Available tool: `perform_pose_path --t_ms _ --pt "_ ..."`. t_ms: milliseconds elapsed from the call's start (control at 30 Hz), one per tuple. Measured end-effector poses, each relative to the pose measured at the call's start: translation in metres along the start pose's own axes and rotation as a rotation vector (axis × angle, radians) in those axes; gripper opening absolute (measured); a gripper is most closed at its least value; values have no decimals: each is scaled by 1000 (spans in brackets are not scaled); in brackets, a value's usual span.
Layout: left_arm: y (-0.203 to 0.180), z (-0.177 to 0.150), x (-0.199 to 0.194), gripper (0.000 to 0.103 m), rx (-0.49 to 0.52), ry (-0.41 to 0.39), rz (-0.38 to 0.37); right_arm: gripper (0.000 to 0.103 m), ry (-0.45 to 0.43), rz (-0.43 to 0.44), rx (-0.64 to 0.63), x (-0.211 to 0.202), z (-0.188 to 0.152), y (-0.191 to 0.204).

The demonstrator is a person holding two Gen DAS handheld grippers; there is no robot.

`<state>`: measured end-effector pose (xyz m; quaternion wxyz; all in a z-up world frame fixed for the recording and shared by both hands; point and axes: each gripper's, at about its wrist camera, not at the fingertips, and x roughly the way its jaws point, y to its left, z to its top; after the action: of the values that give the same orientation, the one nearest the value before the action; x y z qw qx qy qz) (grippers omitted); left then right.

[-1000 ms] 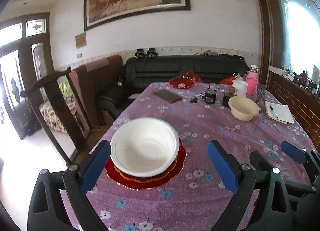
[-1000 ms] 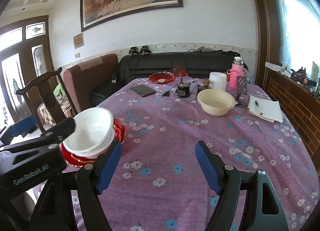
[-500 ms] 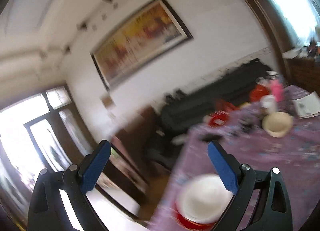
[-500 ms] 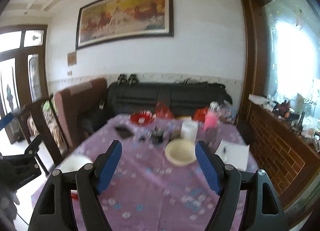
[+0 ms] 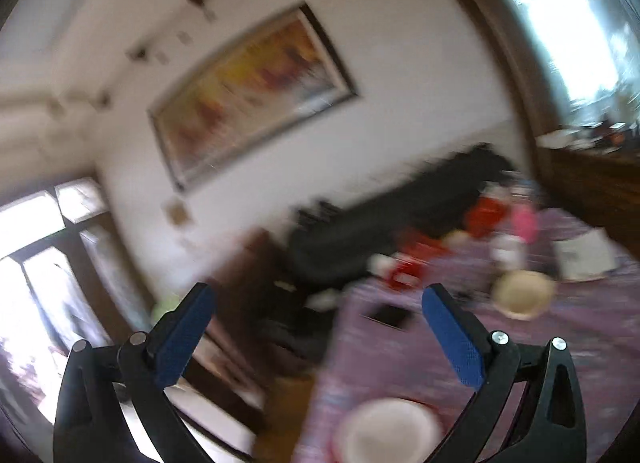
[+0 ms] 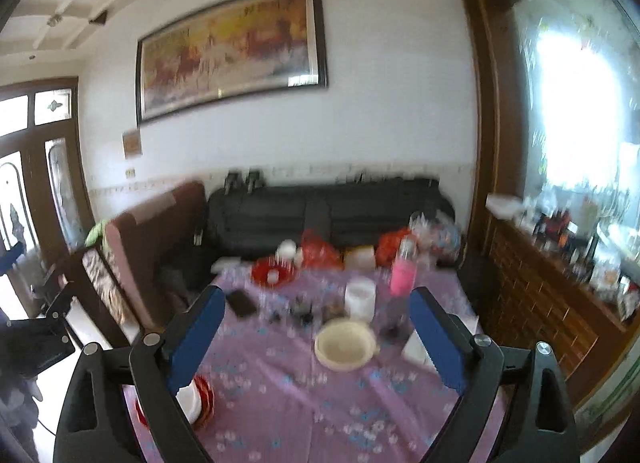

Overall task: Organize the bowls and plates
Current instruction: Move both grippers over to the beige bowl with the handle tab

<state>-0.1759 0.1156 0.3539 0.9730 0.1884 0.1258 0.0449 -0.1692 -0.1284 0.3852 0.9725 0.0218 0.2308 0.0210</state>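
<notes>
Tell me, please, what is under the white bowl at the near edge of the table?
The white bowl sits on a red plate, whose rim shows around it. The bowl and the gripper finger in front hide the plate's middle.

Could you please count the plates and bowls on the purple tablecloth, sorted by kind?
Bowls: 2, the white bowl and the cream bowl
Plates: 2, the near red plate under the white bowl and the far red plate by the sofa
Total: 4
</notes>
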Motion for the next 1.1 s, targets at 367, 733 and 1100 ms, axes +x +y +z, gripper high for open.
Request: perform_pose_path --t_ms 367,733,1100 --pt "-120 -46 62 103 -16 42 -193 95 229 -45 67 126 -91 -66" --pt "-177 -53 149 103 1 174 -270 95 340 -114 163 218 -116 -130" --pt "-214 -57 243 103 -34 296 -288 89 369 -78 231 308 -110 -139"
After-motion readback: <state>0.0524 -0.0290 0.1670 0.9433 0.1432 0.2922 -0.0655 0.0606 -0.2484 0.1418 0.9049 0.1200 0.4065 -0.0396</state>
